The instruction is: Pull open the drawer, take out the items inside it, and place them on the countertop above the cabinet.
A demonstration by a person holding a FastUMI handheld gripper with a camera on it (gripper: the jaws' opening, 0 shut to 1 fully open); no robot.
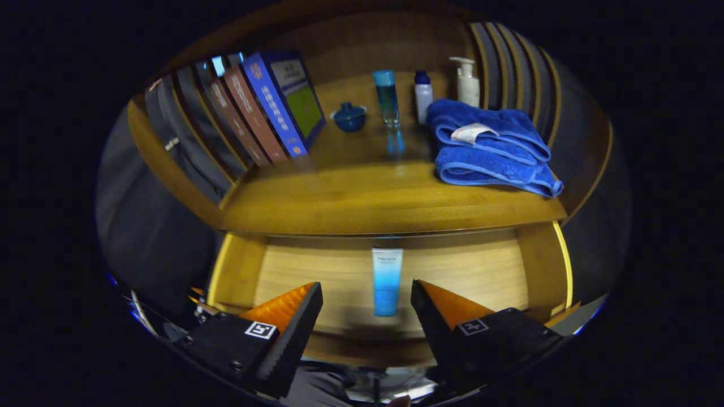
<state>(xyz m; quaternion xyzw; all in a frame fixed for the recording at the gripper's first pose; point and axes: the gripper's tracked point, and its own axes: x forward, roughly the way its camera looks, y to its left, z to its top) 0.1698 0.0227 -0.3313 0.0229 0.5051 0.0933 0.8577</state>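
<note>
The jaws (366, 302) stand spread and empty above the open drawer (475, 271). A tube (387, 281) lies on the drawer floor between the fingertips, its far end near the back edge. The drawer is open, so taking out appears to be the step in hand; next the jaws should drop astride the tube and close. Beyond, the tabletop (362, 198) carries books (266, 107), a lidded bowl (348, 117), bottles (423, 95) and a folded towel (492, 148) at its right edge.
</note>
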